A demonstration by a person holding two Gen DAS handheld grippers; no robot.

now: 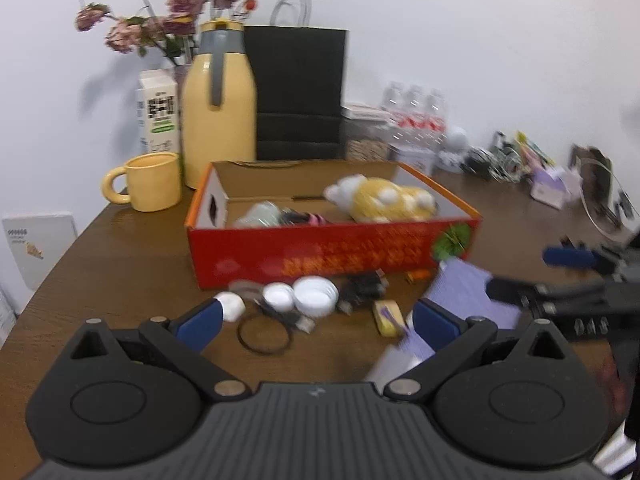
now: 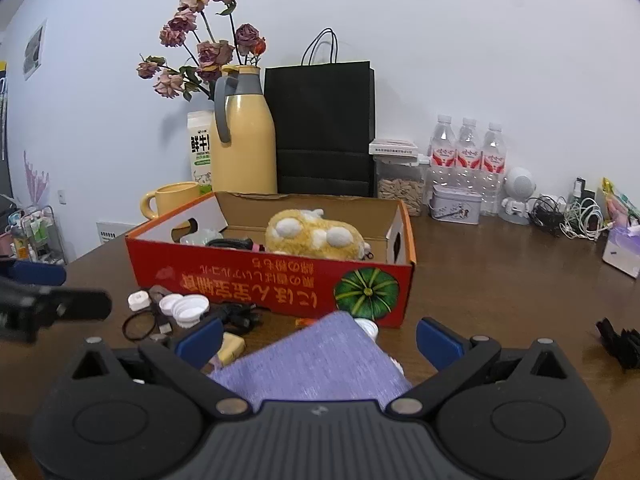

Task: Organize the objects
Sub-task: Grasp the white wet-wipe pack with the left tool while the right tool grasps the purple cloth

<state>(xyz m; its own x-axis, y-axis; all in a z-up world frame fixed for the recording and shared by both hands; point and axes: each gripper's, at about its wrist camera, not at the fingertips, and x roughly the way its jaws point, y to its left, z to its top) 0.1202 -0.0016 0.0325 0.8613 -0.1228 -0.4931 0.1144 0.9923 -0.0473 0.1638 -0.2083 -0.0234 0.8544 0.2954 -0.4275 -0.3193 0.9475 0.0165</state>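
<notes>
A red cardboard box (image 1: 332,254) (image 2: 276,280) stands open on the brown table; it holds a yellow plush toy (image 1: 384,200) (image 2: 312,236) and small items. In front of it lie white caps (image 1: 314,294) (image 2: 190,308), a black ring (image 1: 264,334) (image 2: 138,326), a cable, a yellow eraser (image 1: 387,316) (image 2: 231,346) and a purple cloth (image 1: 464,300) (image 2: 316,364). My left gripper (image 1: 316,326) is open and empty above the small items. My right gripper (image 2: 320,340) is open, with the purple cloth lying between its fingers; it also shows at the right of the left wrist view (image 1: 536,272).
A yellow mug (image 1: 148,182), yellow thermos (image 1: 218,104), milk carton, dried flowers and black paper bag (image 1: 300,92) stand behind the box. Water bottles (image 2: 466,148), a seed jar, a tin (image 2: 456,204), a small speaker and tangled cables (image 2: 568,216) line the back right. A black clip (image 2: 618,342) lies right.
</notes>
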